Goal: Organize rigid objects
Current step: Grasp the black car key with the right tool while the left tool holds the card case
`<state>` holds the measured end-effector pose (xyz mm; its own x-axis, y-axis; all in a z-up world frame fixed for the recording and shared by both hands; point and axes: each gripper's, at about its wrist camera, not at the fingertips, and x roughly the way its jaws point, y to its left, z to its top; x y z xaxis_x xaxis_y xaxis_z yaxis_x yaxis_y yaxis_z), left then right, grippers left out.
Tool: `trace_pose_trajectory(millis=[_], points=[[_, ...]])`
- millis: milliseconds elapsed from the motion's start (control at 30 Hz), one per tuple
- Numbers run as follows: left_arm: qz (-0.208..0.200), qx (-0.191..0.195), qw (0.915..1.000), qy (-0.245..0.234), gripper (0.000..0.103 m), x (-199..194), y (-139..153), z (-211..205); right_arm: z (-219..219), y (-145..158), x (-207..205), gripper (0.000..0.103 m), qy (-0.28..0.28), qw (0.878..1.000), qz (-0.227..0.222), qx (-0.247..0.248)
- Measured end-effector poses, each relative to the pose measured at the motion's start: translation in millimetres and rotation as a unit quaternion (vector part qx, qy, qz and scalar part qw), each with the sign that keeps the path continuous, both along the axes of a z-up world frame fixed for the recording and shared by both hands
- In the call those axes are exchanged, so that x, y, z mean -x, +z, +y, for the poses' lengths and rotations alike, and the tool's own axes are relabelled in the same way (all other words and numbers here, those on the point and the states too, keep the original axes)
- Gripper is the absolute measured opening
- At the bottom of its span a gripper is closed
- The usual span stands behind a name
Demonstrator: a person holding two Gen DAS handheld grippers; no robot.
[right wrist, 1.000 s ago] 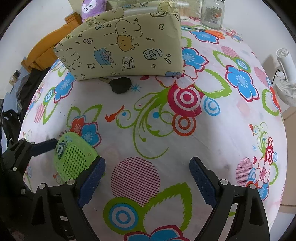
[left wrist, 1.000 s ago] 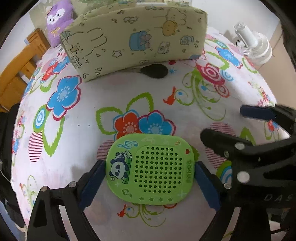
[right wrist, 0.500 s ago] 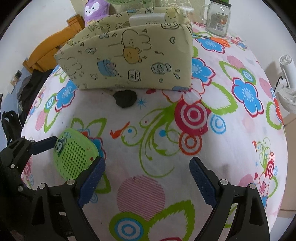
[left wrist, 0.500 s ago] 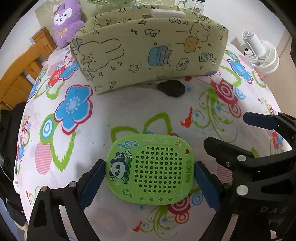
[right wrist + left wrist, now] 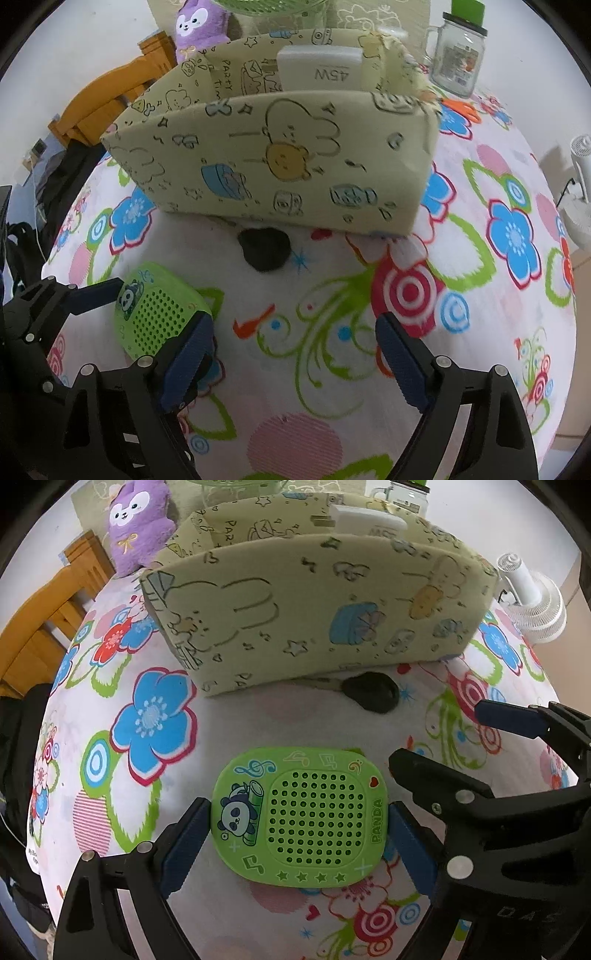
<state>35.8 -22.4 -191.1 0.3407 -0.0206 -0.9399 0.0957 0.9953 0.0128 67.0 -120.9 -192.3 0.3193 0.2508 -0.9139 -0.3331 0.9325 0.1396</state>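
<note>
— Since the earlier frame, both of our hands have come nearer to the fabric box (image 5: 325, 602); it looks bigger now in both views, and the black key (image 5: 371, 692) sits closer under us.

— And the jaws?

— On the left gripper (image 5: 299, 830) the two blue pads (image 5: 186, 845) are pressed against the short sides of the green panda speaker (image 5: 299, 816). The jaws stand wide only because the speaker is wide, so we judge it is gripped and carried. It stays in the same place between the fingers while the cloth under it has shifted.

— Does the right one hold anything?

— No. On the right gripper (image 5: 295, 365) the jaws are closing a little, but between them we see only the flowered tablecloth (image 5: 480, 295). It travels just beside the left one, perhaps to stay ready.

— Why do we hold the speaker flat, with the grille up?

— We think the long sides stay free this way, so it can slide down into a compartment of the box.

— What is around?

— The key lies on the cloth, touching the front wall of the box. A white charger (image 5: 319, 70) already stands inside. Behind the box are a purple plush toy (image 5: 201, 27) and a glass jar (image 5: 458, 55); a white fan (image 5: 532, 602) is off to the right.
</note>
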Motion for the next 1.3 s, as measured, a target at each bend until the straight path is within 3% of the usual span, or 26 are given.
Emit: trace_pose_trajectory(millis=[267, 433, 767, 1233, 1300], points=[[-0.003, -0.002, 0.9999, 0.013, 0.095, -15.4, -1.1, 14.2, 14.1, -3.0, -15.0, 0.086, 0.002, 1.000, -0.009, -0.002], [-0.006, -0.010, 0.9999, 0.011, 0.095, -16.5, -0.1, 12.8, 21.6, -10.3, -23.3, 0.079, -0.008, 1.000, 0.004, -0.005], [-0.003, -0.003, 0.9999, 0.011, 0.095, -26.1, -2.1, 23.0, 45.4, -12.3, -33.6, 0.068, -0.003, 1.000, -0.017, 0.011], [0.000, 0.002, 1.0000, 0.008, 0.095, -38.5, -8.5, 38.6, 77.6, -18.6, -46.4, 0.066, 0.009, 0.999, -0.035, 0.036], [0.000, 0.003, 1.0000, 0.008, 0.095, -39.3, -8.9, 39.9, 74.1, -17.1, -39.4, 0.058, 0.005, 0.998, -0.039, 0.044]])
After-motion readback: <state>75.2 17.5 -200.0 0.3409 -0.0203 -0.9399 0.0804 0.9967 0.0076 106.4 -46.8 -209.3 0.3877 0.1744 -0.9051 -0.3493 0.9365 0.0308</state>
